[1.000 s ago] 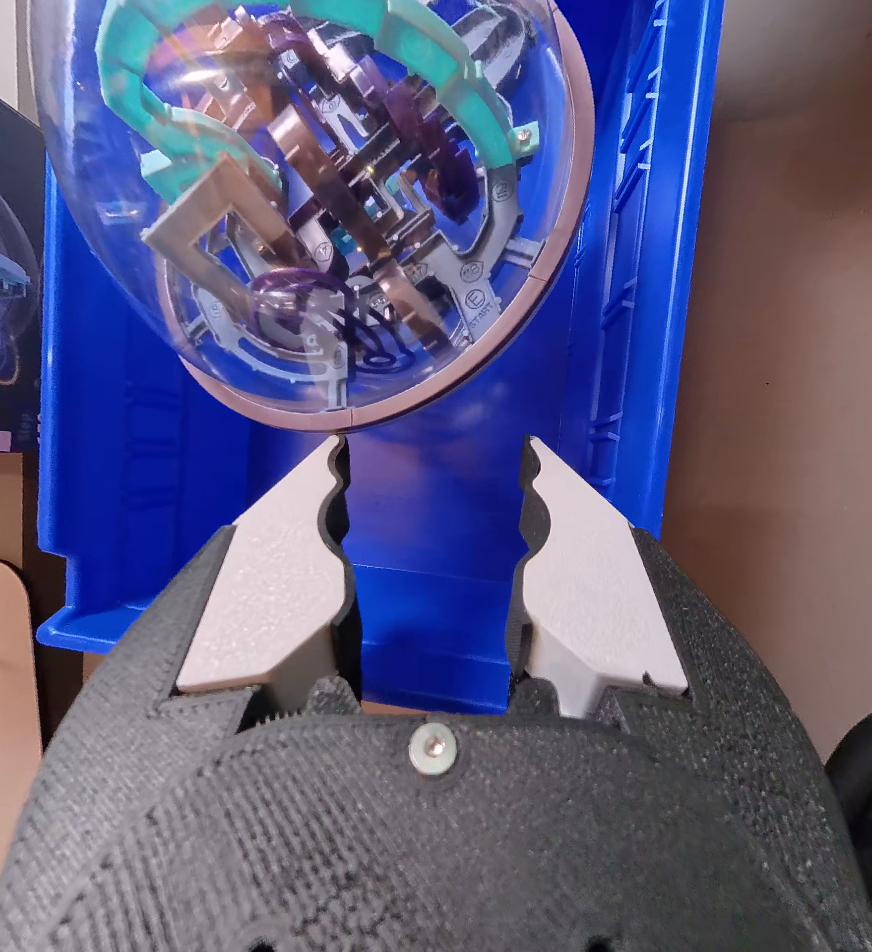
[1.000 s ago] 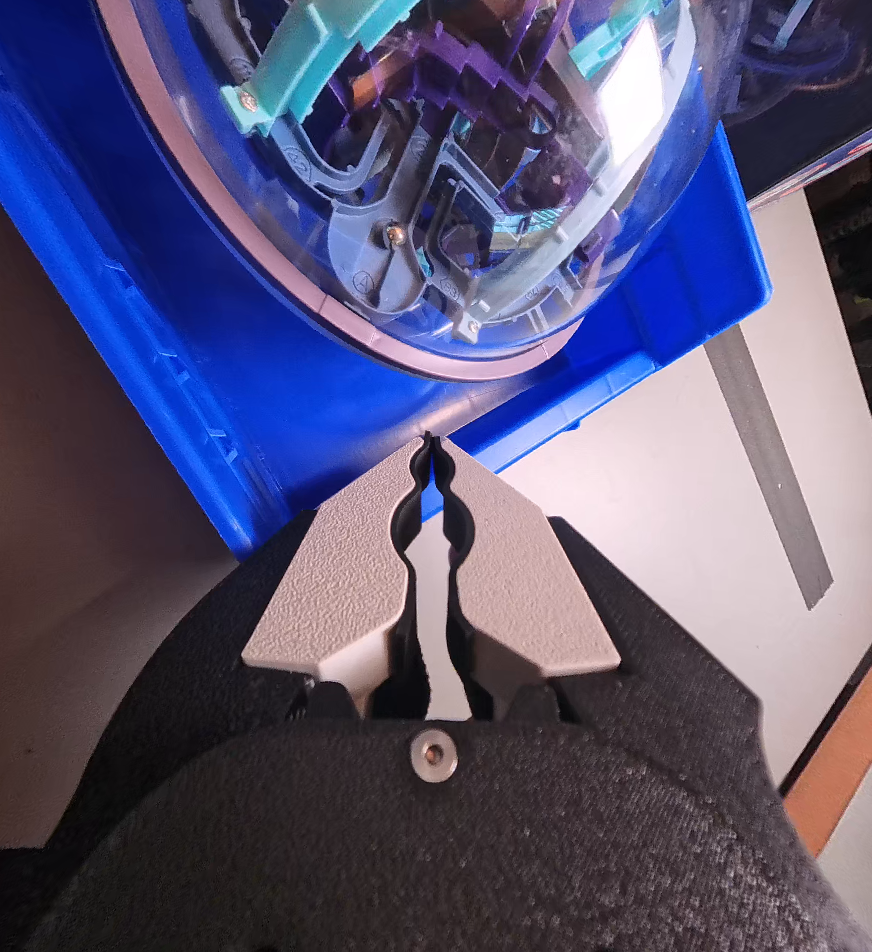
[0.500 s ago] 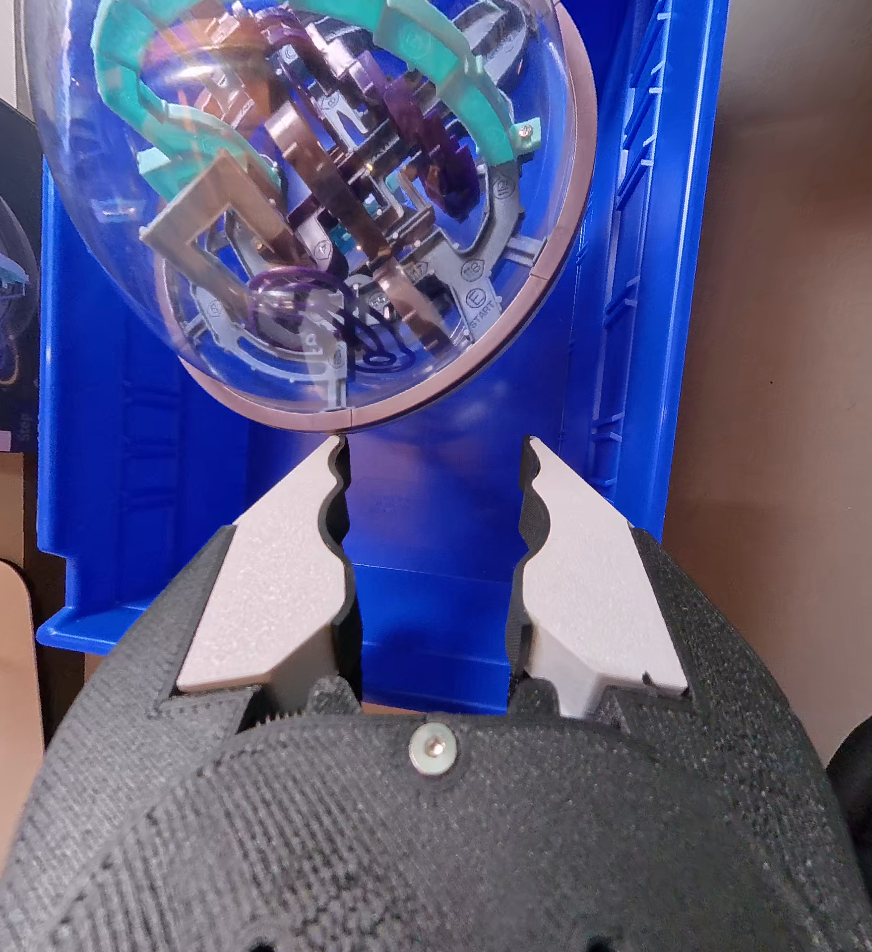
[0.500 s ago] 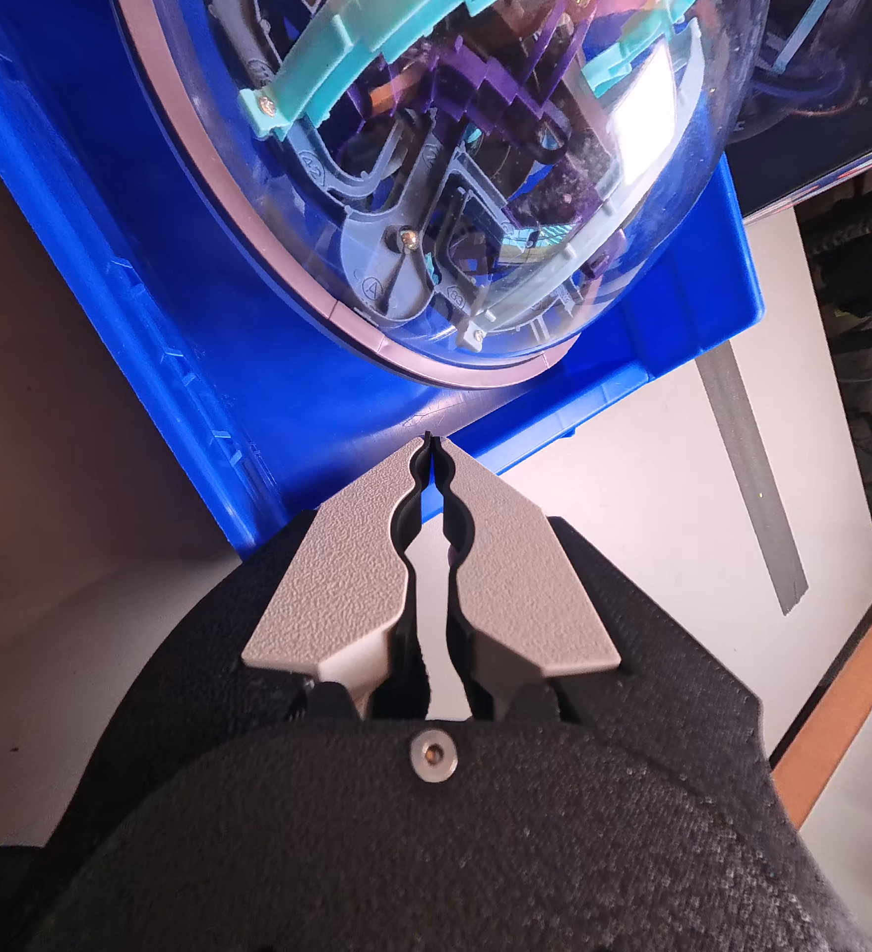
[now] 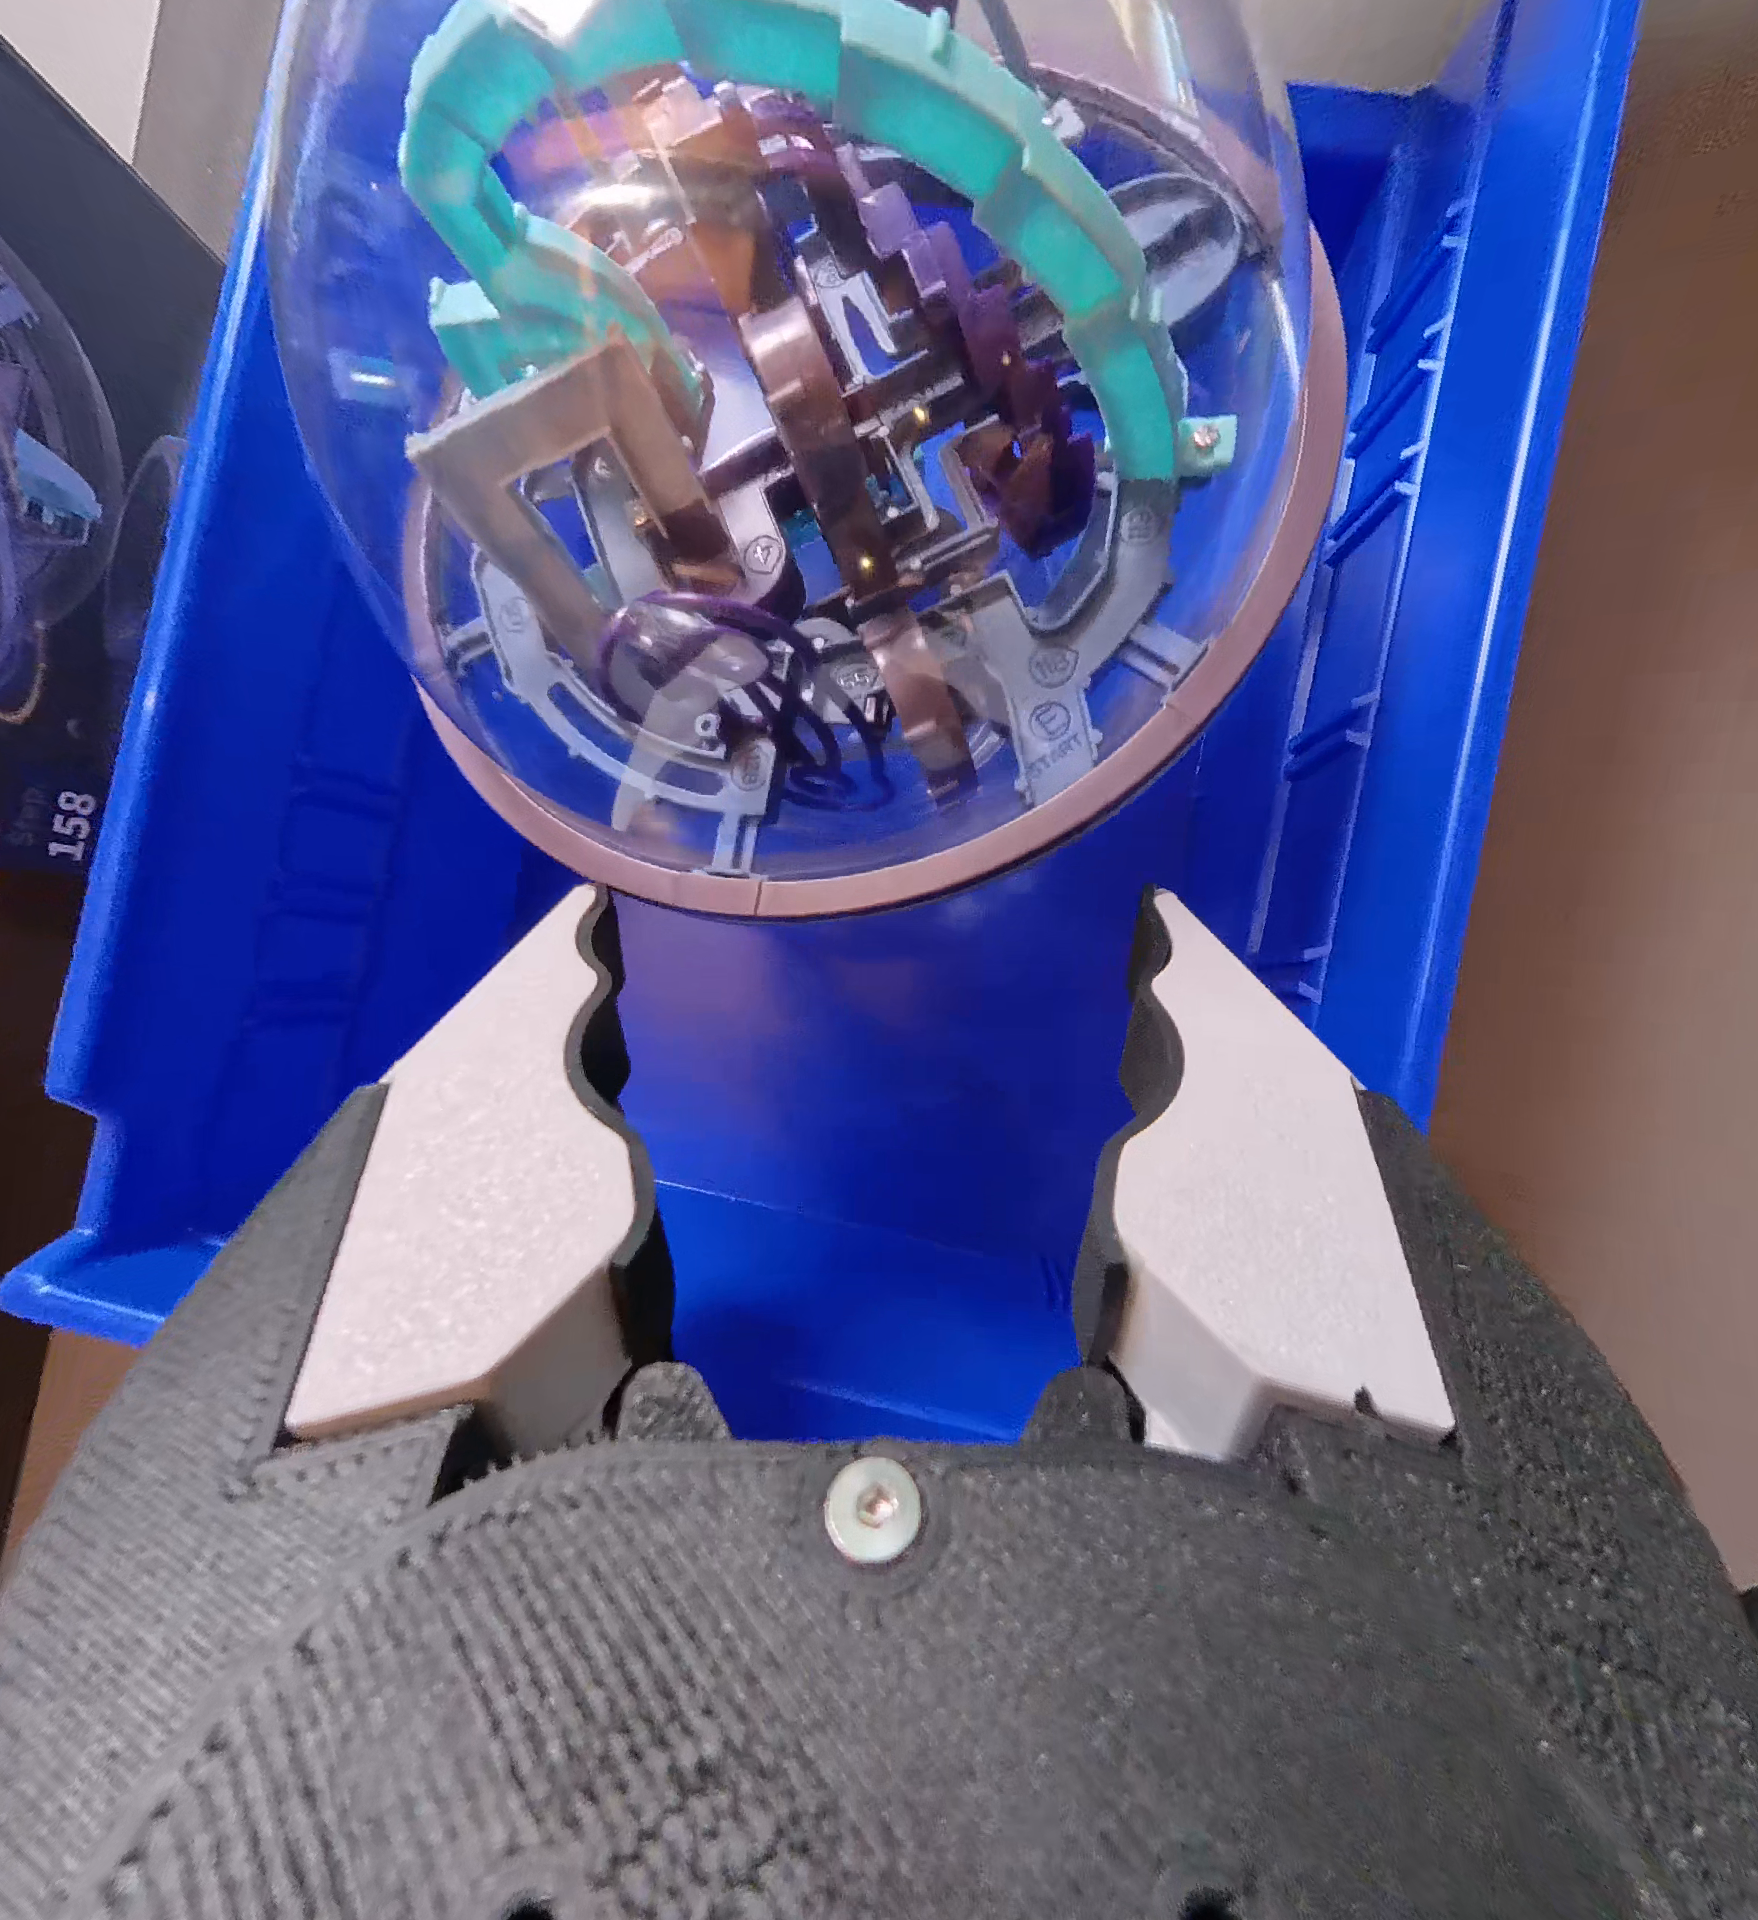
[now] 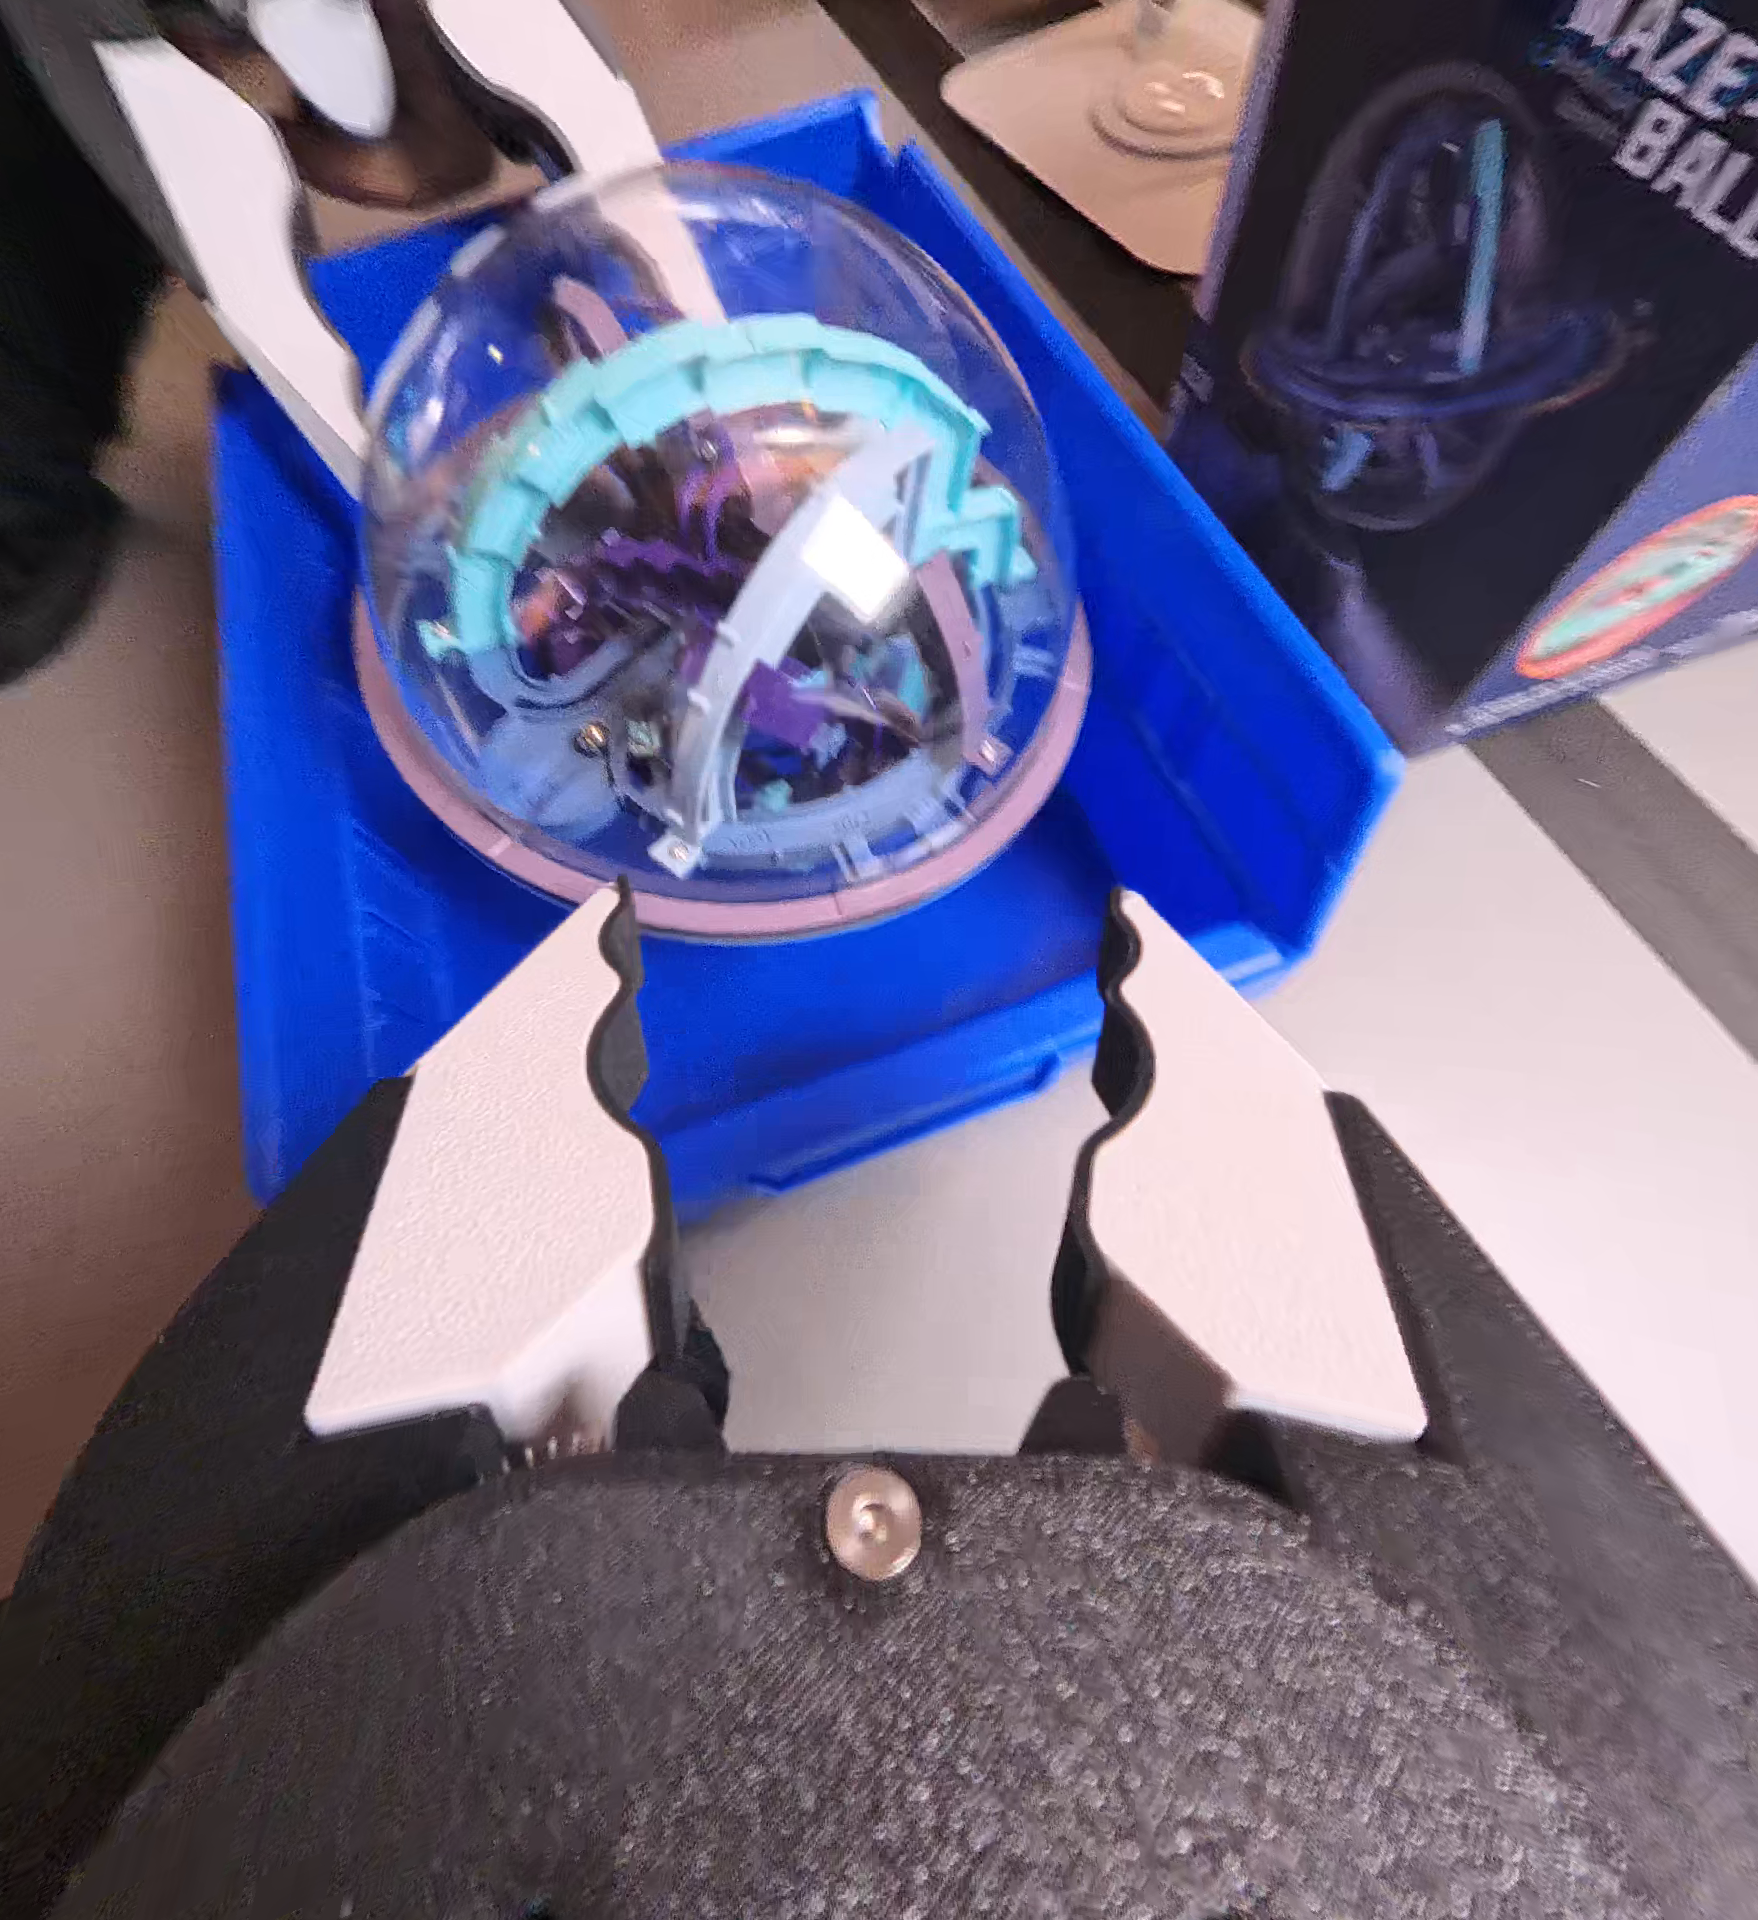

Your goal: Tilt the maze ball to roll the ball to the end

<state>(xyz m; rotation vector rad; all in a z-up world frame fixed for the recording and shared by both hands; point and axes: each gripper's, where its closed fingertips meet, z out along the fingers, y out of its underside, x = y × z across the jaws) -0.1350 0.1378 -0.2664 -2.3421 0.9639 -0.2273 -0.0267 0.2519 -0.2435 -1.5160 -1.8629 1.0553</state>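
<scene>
Nearest in the right wrist view, the right gripper point(image 6: 870, 914) is held with its jaws spread wide and nothing between them, over the pale desk point(image 6: 1540, 1195) just short of the near wall of the blue bin point(image 6: 314, 935). Inside that bin the maze ball point(image 6: 719, 644), a clear sphere with teal, purple and grey tracks and a mauve seam ring, is seated, filling most of the bin's width. At the bin's far side the left gripper point(image 5: 875, 920) is seen likewise spread and empty, its fingers point(image 6: 231, 229) close by the sphere, while a dark printed box point(image 6: 1498, 395) stands beyond the bin's right wall.
</scene>
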